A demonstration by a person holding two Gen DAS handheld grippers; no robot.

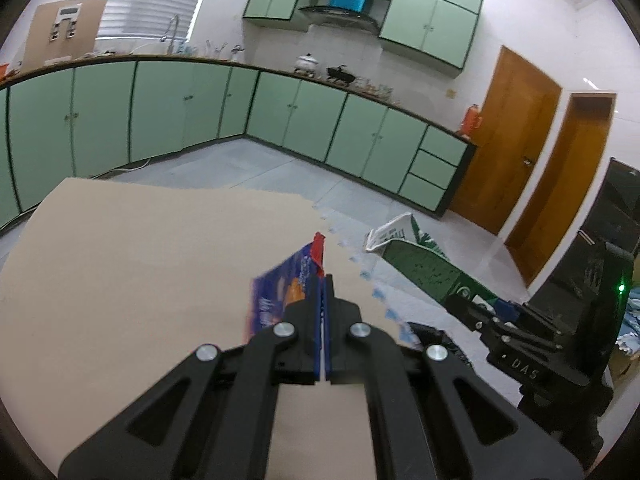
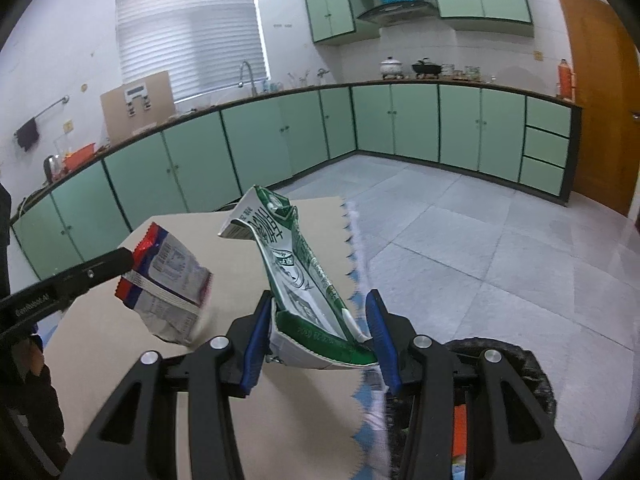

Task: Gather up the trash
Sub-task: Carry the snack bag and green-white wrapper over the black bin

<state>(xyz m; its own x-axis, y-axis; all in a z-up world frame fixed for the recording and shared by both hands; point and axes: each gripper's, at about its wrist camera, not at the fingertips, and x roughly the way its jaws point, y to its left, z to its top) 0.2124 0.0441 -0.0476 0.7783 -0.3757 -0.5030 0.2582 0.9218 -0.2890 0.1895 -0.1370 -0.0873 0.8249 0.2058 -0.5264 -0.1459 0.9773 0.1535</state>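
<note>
Green carton (image 2: pixel 298 280) up in air over table (image 2: pixel 120 360), squashed between right gripper (image 2: pixel 320 336) jaws, ready for bin. Snack wrapper (image 2: pixel 168 284) pinched thin in left gripper (image 1: pixel 323 312), jaws tight together. Dark bin (image 2: pixel 520 364) waits low right, likely drop spot.

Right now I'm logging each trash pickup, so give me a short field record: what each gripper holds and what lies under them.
left gripper: shut on snack wrapper, red-edged, hanging off the tabletop
right gripper: shut on milk carton, green and white, crushed, held by its base
surface below: tan tabletop
bin: dark rim at lower right of right wrist view
</note>
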